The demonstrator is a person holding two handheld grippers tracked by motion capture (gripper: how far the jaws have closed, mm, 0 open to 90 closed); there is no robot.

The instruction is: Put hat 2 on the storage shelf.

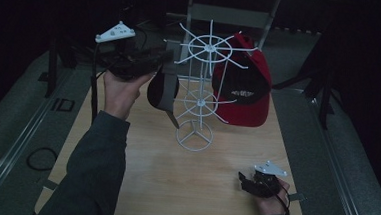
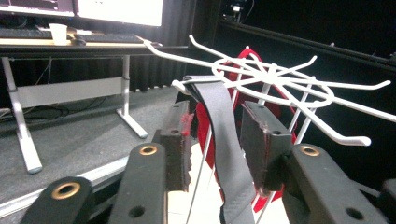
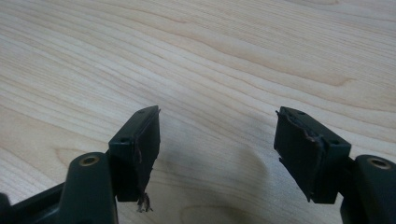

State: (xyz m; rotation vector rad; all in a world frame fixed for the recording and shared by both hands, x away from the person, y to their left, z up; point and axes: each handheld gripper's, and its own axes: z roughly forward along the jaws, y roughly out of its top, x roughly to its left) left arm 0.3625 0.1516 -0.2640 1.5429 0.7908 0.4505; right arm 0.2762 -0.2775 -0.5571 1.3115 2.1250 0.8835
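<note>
Grey cap [image 1: 162,88] hangs by strap [image 2: 223,135] from rack [image 1: 199,95] prong, beside red cap [image 1: 242,85]; left gripper [image 2: 217,140] jaws part-open around strap, pads clear so prong carries weight; right gripper [image 3: 217,144] wide, empty, idle over table [image 1: 174,181]

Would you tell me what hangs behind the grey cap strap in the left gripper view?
Behind the grey cap strap hang the red cap and the white wire rack. The strap and the left gripper, its pads clear of the strap, cover most of the red cap.
</note>
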